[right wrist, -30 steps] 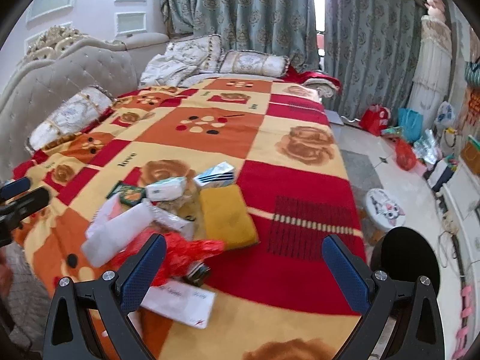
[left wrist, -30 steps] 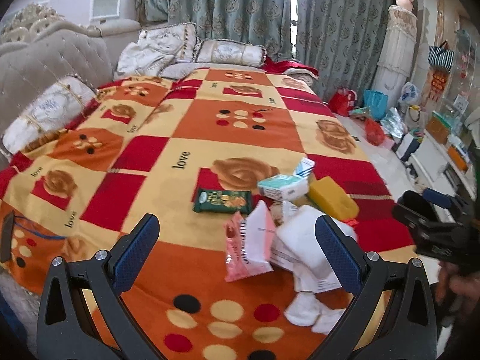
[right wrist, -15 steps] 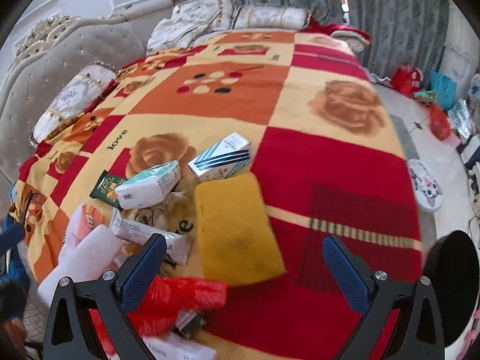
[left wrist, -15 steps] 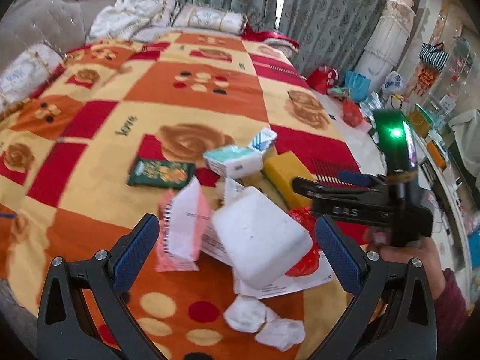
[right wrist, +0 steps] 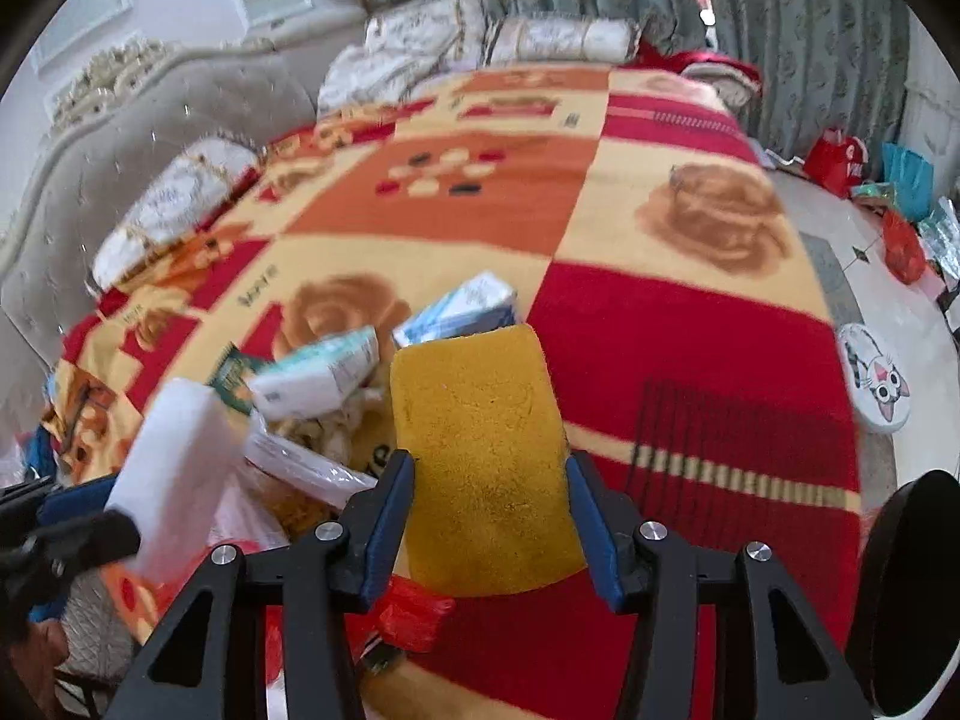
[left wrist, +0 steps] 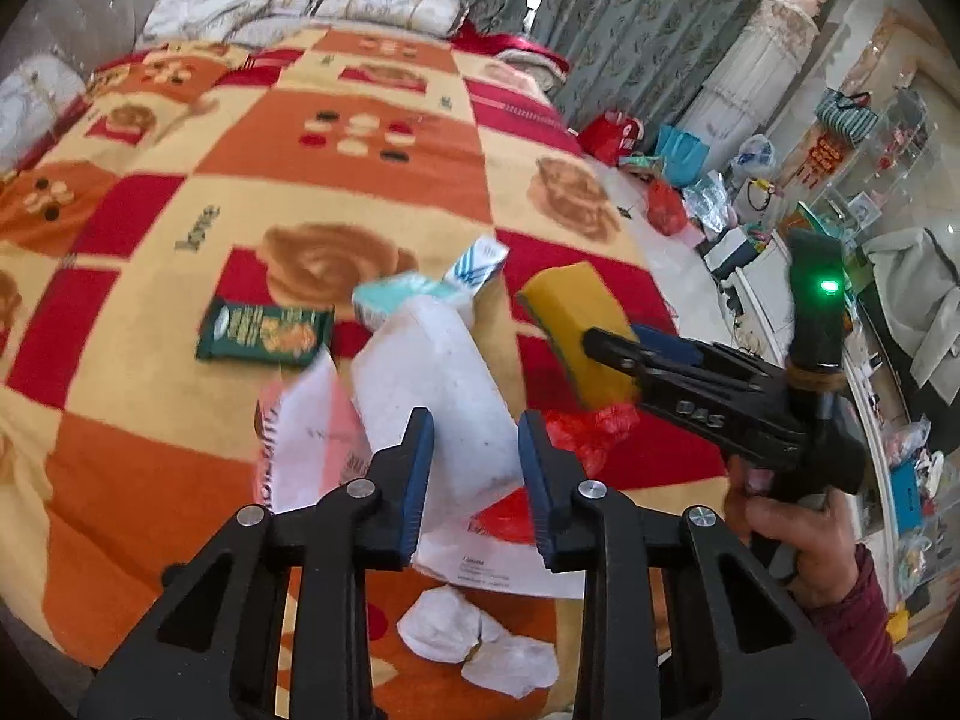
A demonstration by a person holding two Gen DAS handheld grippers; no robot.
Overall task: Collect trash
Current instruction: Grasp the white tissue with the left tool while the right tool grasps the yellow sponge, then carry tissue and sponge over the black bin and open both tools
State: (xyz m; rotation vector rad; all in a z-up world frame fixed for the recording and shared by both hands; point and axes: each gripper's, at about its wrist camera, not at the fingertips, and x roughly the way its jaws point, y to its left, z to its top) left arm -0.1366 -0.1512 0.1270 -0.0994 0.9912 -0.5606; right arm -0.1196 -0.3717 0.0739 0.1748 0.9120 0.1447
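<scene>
**Both grippers closing over the trash pile**

Your left gripper (left wrist: pixel 474 450) tilts steeply down over the bed (left wrist: pixel 150 360), its fingers (left wrist: pixel 417 468) closing around the near end of the white block (left wrist: pixel 432 384). The block sits between them and the blue pads look pressed to its sides. It runs up toward 11 o'clock, lying across the pink wrapper (left wrist: pixel 306 438) and the papers below.

Your right gripper (right wrist: pixel 489 516) points down at a similar slant. Its fingers (right wrist: pixel 390 516) are closing on the yellow sponge (right wrist: pixel 480 456), which fills the gap between them; whether both pads touch yet you cannot tell. From the left camera, your right hand (left wrist: pixel 798 540) sits at 4 o'clock, wrapped round the handle, with the gripper reaching toward 10 o'clock over the sponge.

The rest of the trash lies just beyond: a green packet (left wrist: pixel 264 330) at 10 o'clock, a teal pack (right wrist: pixel 318 372) and a blue-striped box (right wrist: pixel 462 309) past the sponge, a red bag (left wrist: pixel 588 426) under the block, and crumpled tissues (left wrist: pixel 474 648) at 6 o'clock.
</scene>
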